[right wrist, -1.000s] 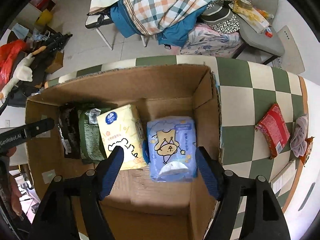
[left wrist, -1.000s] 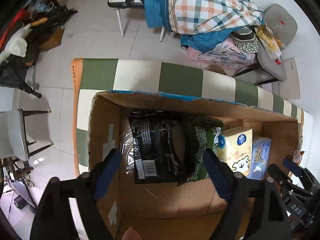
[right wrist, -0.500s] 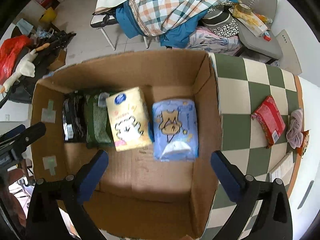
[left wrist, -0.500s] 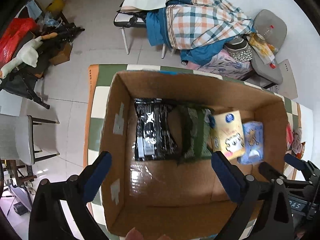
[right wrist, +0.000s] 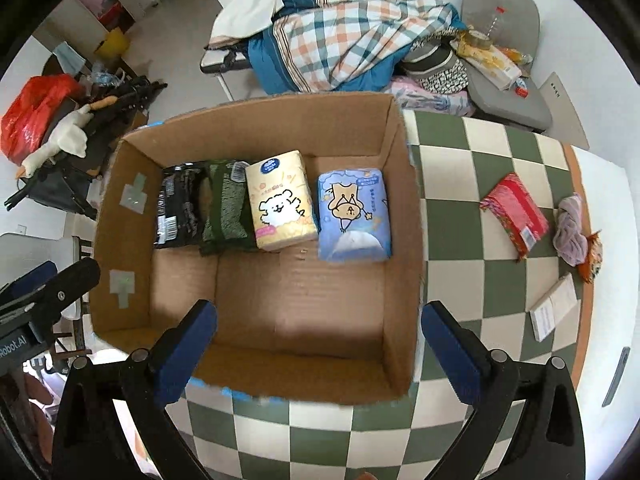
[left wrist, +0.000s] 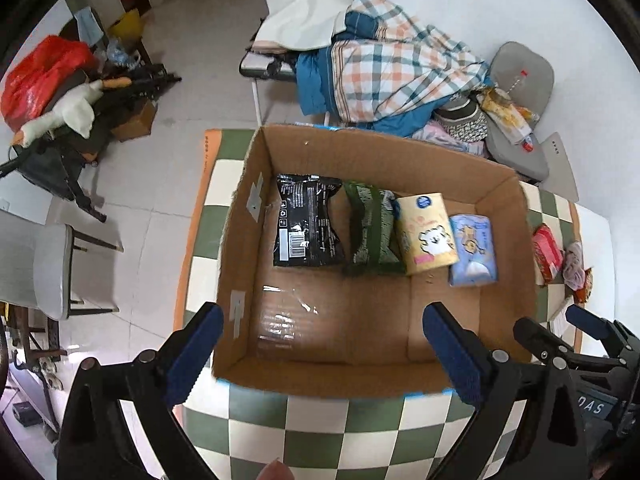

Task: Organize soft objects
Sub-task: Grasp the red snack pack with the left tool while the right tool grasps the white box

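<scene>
Here both tools hang released and hold nothing: the left gripper (left wrist: pixel 320 354) and the right gripper (right wrist: pixel 318 350) hover over the cardboard box (right wrist: pixel 404 216). Outside it, on the checkered table (right wrist: pixel 448 220), lies the red pack (right wrist: pixel 516 214), probably light, soft and slippery; I would pinch across its narrow middle.

Left gripper (left wrist: pixel 320 344) with jaws spread wide and holding nothing, right gripper (right wrist: pixel 318 338) equally wide apart, both pointing downward, side by side.
</scene>
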{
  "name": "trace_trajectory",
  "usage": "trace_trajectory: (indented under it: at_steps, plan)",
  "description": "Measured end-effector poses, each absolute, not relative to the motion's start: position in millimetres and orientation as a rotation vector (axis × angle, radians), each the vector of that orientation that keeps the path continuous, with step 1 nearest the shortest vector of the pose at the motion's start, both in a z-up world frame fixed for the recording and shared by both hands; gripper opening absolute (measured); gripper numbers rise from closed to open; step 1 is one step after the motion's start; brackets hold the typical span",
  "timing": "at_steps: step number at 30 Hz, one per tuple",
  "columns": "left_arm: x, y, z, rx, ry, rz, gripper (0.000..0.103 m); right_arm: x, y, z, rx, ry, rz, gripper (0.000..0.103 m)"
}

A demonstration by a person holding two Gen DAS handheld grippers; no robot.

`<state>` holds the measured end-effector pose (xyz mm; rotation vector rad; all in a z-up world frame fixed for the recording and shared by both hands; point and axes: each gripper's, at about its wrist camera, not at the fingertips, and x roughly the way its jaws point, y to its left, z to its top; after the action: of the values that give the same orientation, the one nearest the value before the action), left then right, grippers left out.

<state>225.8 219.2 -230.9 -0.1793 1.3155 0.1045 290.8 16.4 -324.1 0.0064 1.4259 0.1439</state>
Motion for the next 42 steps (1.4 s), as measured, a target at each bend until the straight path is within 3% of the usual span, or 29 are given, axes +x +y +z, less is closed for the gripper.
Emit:
trace_trajectory:
  at_steps: [14,26,34,42]
  plan:
    - [162,189,-159,-0.121,1.198,0.084,0.102,215,-6,-233,0.042,1.293,0.198,0.103]
    - [170,131,-144,-0.107,1.227,0.039,0.102,201,-56,-218,0.171,1.287,0.218,0.103]
    - [244,24,-173,-0.113,1.333,-0.089,0.102,227,-191,-241,0.361,1.304,-0.011,0.103]
    - [343,-98,-256,-0.071,1.535,-0.165,0.102,254,-346,-318,0.523,1.361,-0.304,0.103]
